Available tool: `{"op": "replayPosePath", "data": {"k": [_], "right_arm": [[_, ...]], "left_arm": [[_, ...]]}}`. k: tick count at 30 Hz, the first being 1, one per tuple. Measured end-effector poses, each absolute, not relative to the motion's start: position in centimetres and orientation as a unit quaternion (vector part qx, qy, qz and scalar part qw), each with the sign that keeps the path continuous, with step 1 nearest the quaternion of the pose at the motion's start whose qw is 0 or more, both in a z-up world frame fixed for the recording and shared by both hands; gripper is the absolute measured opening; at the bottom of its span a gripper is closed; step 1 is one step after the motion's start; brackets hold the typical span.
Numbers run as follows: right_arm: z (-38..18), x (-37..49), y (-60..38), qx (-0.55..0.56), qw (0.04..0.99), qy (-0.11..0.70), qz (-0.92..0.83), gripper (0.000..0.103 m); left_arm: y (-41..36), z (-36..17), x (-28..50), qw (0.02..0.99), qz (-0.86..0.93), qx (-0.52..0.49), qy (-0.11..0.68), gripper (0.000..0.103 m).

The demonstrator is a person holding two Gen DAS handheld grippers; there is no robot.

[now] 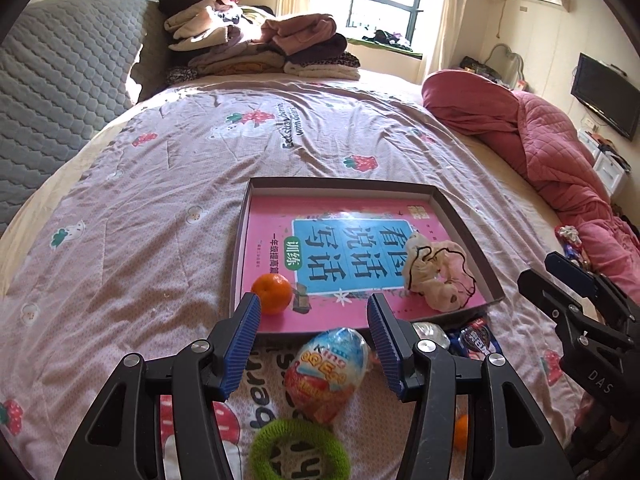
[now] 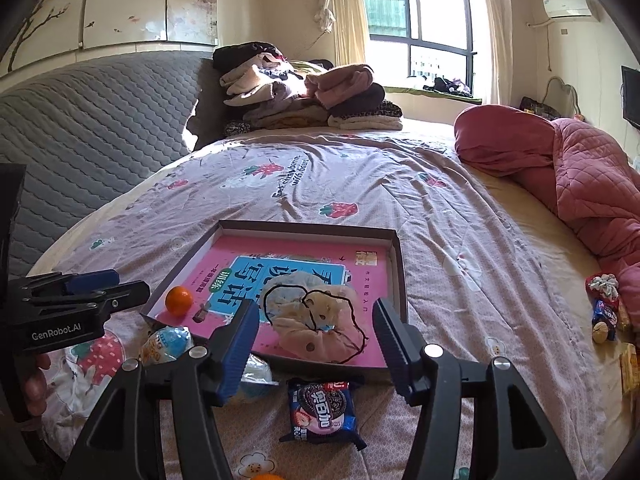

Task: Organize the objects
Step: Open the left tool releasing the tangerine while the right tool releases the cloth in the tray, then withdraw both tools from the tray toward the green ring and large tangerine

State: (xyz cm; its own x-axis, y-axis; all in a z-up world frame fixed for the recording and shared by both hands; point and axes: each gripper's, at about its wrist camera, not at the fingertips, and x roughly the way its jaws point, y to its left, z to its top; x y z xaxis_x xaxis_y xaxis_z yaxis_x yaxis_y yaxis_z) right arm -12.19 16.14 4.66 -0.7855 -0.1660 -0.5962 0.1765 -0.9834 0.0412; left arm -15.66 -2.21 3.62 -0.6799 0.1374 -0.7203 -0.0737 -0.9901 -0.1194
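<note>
A shallow brown box [image 1: 460,216] [image 2: 400,264] lies on the bed with a pink book [image 1: 272,216] [image 2: 372,280] inside. On the book rest an orange [image 1: 273,293] [image 2: 179,300] and a cream scrunchie [image 1: 434,270] [image 2: 316,320]. In front of the box lie a Kinder egg [image 1: 332,368] [image 2: 166,343], a green hair band [image 1: 298,454], a cookie packet [image 1: 476,340] [image 2: 322,408] and a clear wrapped item [image 2: 256,372]. My left gripper [image 1: 314,338] hovers open over the egg, holding nothing. Above the box's near edge, my right gripper [image 2: 314,340] is open and empty.
Folded clothes [image 1: 256,44] [image 2: 304,92] are stacked at the bed's far end by the grey headboard [image 1: 60,80]. A pink quilt [image 1: 532,128] [image 2: 580,168] lies bunched at the right, with several snacks [image 2: 606,312] beside it. A second orange [image 1: 461,432] sits near me.
</note>
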Motion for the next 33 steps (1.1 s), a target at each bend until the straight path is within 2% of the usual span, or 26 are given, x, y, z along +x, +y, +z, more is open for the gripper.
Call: {"op": "replayPosePath", "data": {"k": [12,33], "right_arm": [[5.3,-8.7,15.4,0.306,0.100,0.019,-0.947,0.059],[4.4,-3.2,14.3,0.316,0.107,0.032,-0.942,0.059]], "left_arm": [[-2.9,4.3,-11.5,0.058,0.921,-0.383,-0.036,0.057],[-2.6,1.3,-5.9,0.053,0.914,-0.402,-0.015,0.057]]}}
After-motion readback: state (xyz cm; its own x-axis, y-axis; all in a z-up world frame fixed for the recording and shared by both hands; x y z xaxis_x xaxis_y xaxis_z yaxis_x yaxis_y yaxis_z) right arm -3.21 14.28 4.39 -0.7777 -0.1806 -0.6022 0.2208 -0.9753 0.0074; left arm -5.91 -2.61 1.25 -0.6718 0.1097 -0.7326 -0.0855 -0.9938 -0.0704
